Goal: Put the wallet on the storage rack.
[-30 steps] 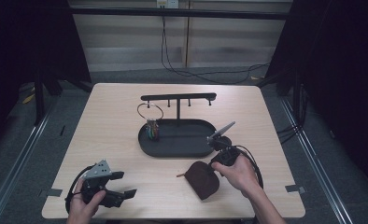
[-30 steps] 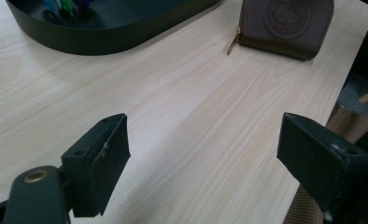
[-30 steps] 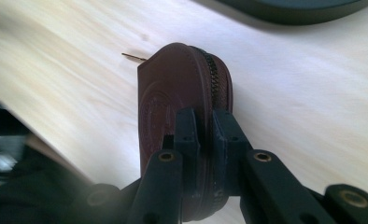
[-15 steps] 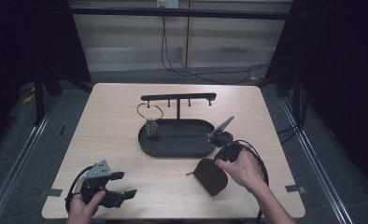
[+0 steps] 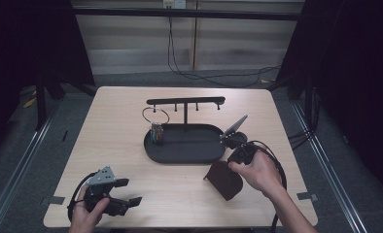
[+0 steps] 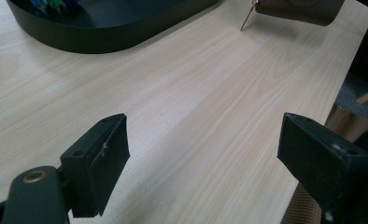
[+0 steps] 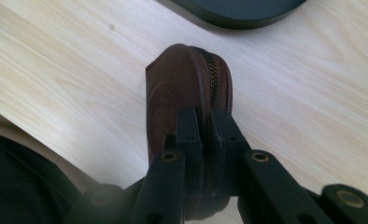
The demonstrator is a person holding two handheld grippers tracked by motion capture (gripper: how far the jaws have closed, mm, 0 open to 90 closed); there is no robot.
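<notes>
Our right gripper (image 7: 204, 135) pinches the brown pouch (image 7: 187, 88) at its zipped edge, at five o'clock from the tray (image 5: 189, 156); our left gripper (image 6: 203, 161) gapes open, holding nothing. With so narrow a bite, we judge the pouch could twist or slip free. The right gripper view shows the zipper; the high view shows the rack (image 5: 185, 101).

Black left gripper (image 5: 113, 191) with grey plate, 2 blocky jaws, brass pivot screws, black looping cables
</notes>
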